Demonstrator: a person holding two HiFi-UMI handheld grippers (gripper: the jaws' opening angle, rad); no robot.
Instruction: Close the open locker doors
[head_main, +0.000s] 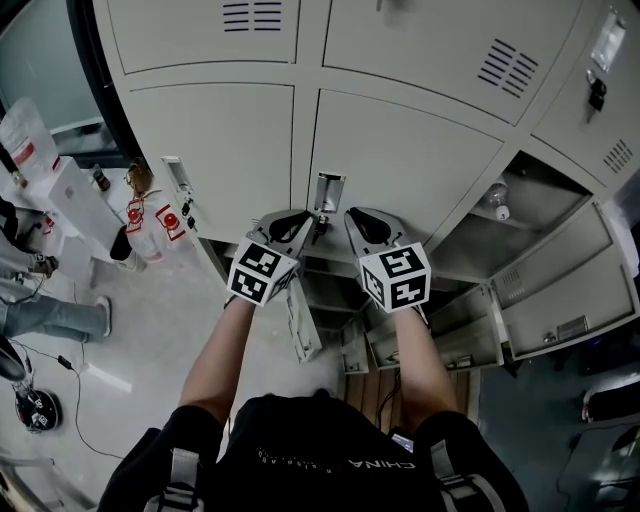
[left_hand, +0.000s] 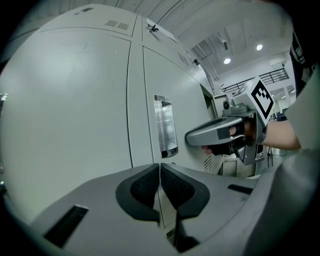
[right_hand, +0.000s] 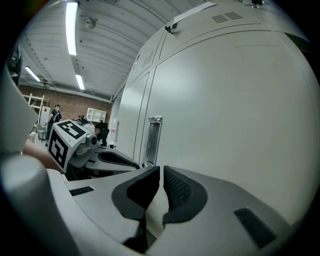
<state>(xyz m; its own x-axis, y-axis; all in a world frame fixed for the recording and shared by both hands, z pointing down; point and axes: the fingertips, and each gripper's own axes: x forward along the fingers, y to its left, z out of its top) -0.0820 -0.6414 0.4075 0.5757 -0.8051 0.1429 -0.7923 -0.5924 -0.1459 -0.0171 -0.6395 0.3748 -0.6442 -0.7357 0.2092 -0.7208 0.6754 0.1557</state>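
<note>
A wall of beige lockers fills the head view. Both grippers are held up to a closed middle door (head_main: 400, 150) with a metal recessed handle (head_main: 326, 190). My left gripper (head_main: 297, 226) is shut and empty just left of the handle (left_hand: 165, 125); its pads (left_hand: 172, 186) meet. My right gripper (head_main: 362, 224) is shut and empty just right of the handle (right_hand: 151, 140), close to the door face. At the right an open locker door (head_main: 565, 295) hangs outward. Lower down, several small doors (head_main: 303, 325) stand open.
The open right locker holds a clear bottle (head_main: 497, 200). A narrow open door edge (head_main: 180, 195) with red tags (head_main: 150, 218) stands at the left. A white cabinet (head_main: 62, 190), a person's legs (head_main: 50, 312) and floor cables (head_main: 40, 405) lie further left.
</note>
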